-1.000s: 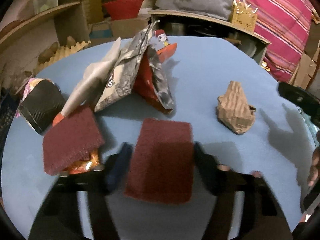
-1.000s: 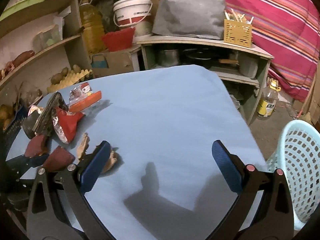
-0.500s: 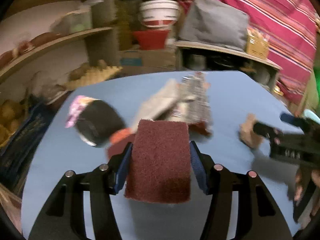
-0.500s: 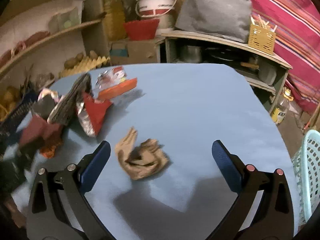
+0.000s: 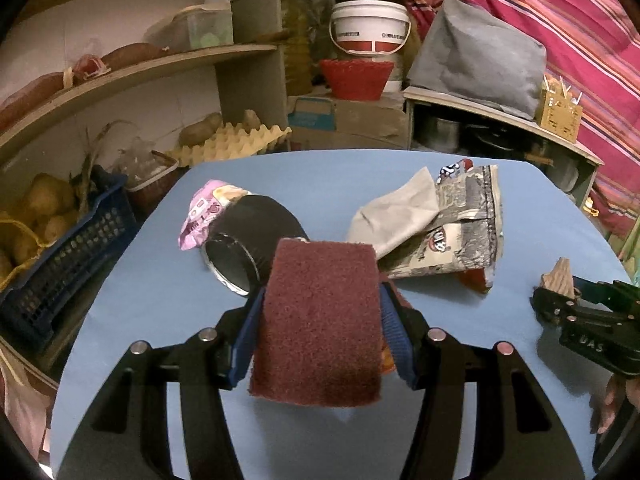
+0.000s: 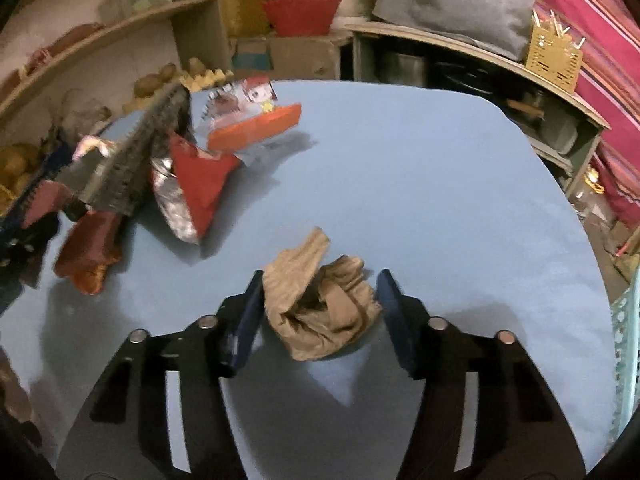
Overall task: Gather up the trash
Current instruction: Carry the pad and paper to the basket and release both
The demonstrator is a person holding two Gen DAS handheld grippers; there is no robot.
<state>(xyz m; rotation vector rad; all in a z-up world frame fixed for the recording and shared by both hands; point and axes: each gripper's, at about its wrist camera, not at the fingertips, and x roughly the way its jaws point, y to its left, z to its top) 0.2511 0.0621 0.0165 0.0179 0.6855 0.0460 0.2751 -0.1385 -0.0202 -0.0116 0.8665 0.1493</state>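
Note:
My left gripper (image 5: 320,324) is shut on a maroon scouring pad (image 5: 318,320) and holds it above the blue table (image 5: 160,300). My right gripper (image 6: 318,312) has its jaws on both sides of a crumpled brown paper (image 6: 320,308), touching or nearly touching it; the paper rests on the table. It also shows at the right edge of the left wrist view (image 5: 560,276). Other trash lies on the table: a black tube with a pink wrapper (image 5: 244,236), grey printed wrappers (image 5: 444,224), a red foil bag (image 6: 196,188), an orange packet (image 6: 252,128).
A light blue laundry basket (image 6: 624,340) stands beyond the table's right edge. Shelves with potatoes, an egg tray (image 5: 228,144), a white bucket (image 5: 370,26) and a red basket (image 5: 356,78) stand behind. A dark blue crate (image 5: 60,264) sits left of the table.
My left gripper closed on the scouring pad and lifted it. My right gripper moved left over the brown paper and narrowed its jaws around it.

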